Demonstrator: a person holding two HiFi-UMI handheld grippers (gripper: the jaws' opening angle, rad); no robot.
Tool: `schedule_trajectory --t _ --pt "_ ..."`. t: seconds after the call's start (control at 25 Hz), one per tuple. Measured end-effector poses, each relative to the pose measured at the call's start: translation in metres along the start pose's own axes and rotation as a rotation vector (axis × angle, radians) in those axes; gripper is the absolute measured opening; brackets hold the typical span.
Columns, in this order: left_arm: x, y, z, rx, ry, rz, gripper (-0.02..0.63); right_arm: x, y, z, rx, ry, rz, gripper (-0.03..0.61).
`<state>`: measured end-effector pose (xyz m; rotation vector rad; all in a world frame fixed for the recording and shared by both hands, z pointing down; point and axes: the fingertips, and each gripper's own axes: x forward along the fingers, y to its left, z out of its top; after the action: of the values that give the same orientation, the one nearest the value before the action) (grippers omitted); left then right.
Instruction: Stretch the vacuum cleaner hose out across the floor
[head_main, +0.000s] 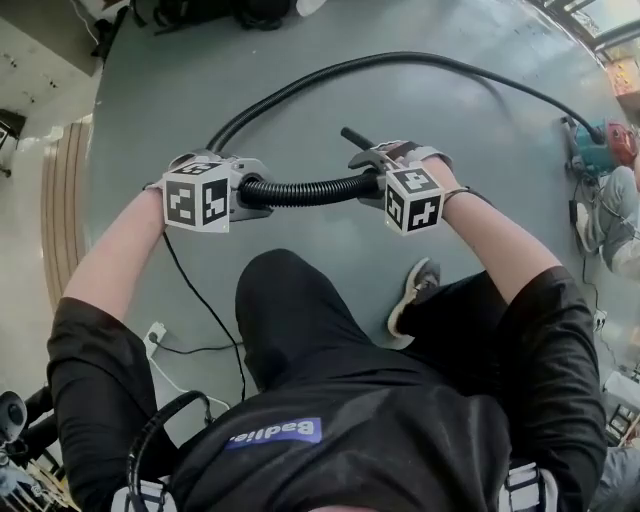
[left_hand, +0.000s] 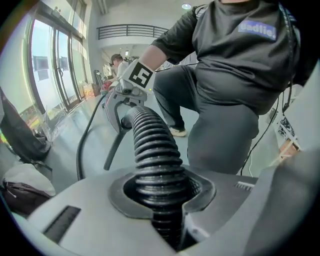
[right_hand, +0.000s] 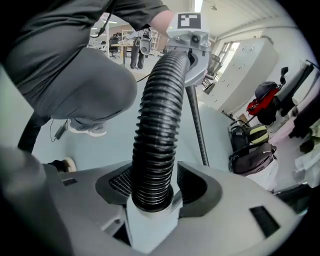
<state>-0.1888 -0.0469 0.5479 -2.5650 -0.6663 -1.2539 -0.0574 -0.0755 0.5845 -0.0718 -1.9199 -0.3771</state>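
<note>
The black vacuum hose has a ribbed stretch (head_main: 305, 190) spanning between my two grippers above the grey floor. Its long smooth part (head_main: 400, 58) arcs away to a teal and red machine (head_main: 600, 148) at the right. My left gripper (head_main: 245, 190) is shut on the ribbed hose (left_hand: 150, 145), whose pads close round it (left_hand: 162, 200). My right gripper (head_main: 375, 180) stands open around the other end (right_hand: 160, 130); gaps show on both sides of the hose between its jaws (right_hand: 152, 192). A thin black tube (right_hand: 197, 125) hangs below the left gripper (right_hand: 190, 42).
My shoe (head_main: 415, 290) rests on the floor under the hose. A thin black cable (head_main: 200, 300) runs to a white plug block (head_main: 155, 335). Bags (right_hand: 250, 150) lie by the wall. Another person's legs (head_main: 615, 215) are at the right edge.
</note>
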Motion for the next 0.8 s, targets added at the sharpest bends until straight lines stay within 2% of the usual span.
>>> schedule_trajectory --t 0.08,0.24,0.32,0.36,0.52,0.6,0.68,0.72,0.8 --pt "-0.014 0.000 -0.007 -0.028 0.006 0.025 0.120 0.001 -0.013 0.014 -0.005 -0.050 -0.004 0.186" --pt "-0.016 0.028 -0.015 -0.160 -0.027 0.113 0.128 0.000 -0.036 0.015 0.062 -0.072 0.030 0.166" --pt "-0.007 0.049 -0.008 -0.235 -0.065 0.190 0.210 0.006 -0.049 0.014 0.076 -0.081 0.035 0.166" --pt "0.001 0.057 -0.007 -0.259 -0.052 0.233 0.241 0.011 -0.054 0.014 0.070 -0.081 0.040 0.166" --pt "0.046 0.088 -0.005 -0.232 0.139 0.368 0.245 0.030 -0.058 0.005 0.034 -0.073 0.076 0.166" --pt "0.061 0.102 -0.012 -0.238 0.270 0.395 0.245 0.038 -0.063 0.005 0.024 -0.091 0.093 0.166" --pt "0.072 0.114 -0.023 -0.293 0.361 0.392 0.243 0.045 -0.066 0.002 0.007 -0.112 0.112 0.166" --pt "0.076 0.120 -0.026 -0.321 0.376 0.387 0.149 0.047 -0.066 -0.003 -0.005 -0.123 0.122 0.167" --pt "0.080 0.129 -0.023 -0.346 0.388 0.365 0.126 0.046 -0.064 -0.013 -0.028 -0.191 0.141 0.167"
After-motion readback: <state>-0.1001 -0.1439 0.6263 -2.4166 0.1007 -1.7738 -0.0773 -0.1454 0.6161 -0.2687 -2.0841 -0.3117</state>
